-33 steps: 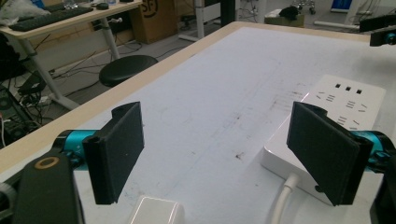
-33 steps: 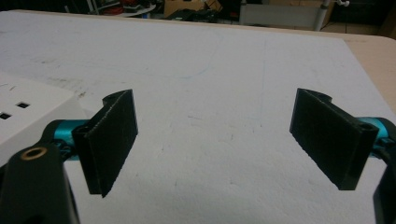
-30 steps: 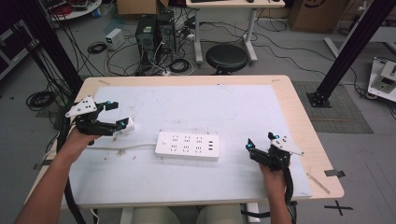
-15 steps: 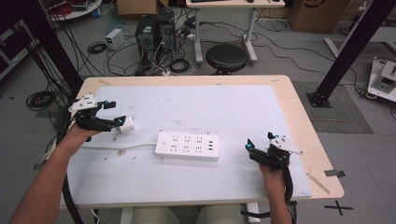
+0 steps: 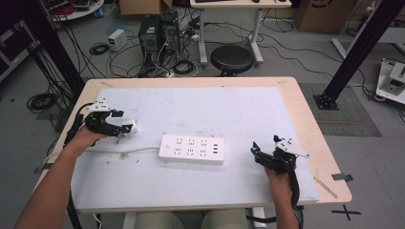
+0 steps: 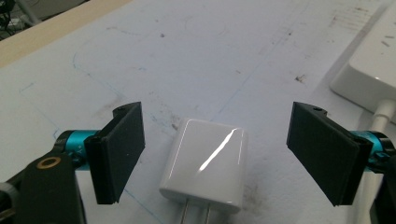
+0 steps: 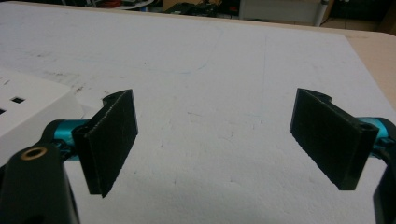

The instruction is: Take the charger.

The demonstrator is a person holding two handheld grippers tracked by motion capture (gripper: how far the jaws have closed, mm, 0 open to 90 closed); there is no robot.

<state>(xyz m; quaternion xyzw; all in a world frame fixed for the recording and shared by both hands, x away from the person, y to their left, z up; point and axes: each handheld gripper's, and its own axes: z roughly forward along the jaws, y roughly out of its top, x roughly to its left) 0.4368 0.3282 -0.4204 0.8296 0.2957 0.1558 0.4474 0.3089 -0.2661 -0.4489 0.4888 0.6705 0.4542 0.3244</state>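
Note:
A white power strip [image 5: 192,149] lies at the middle of the white mat, its cord [image 5: 124,150] running left. A small white plug adapter [image 5: 131,127] lies on the mat at the left, prongs toward me. My left gripper [image 5: 123,130] stands open around it; in the left gripper view the adapter [image 6: 206,164] sits between the wide-apart jaws, touching neither, with my left gripper [image 6: 224,158] low over the mat. My right gripper [image 5: 254,151] rests open at the right of the strip, with nothing between its jaws [image 7: 224,140]. The strip's corner [image 7: 28,109] lies at the left there.
The wooden table [image 5: 320,138] borders the white mat [image 5: 210,114]. Beyond the far edge stand a black stool [image 5: 231,59], computer cases [image 5: 155,33] and tangled cables on the floor. A black frame post [image 5: 356,47] rises at the right.
My left gripper has slid a little to the right, bringing its open jaws around the white adapter. The right gripper and the power strip have stayed where they were.

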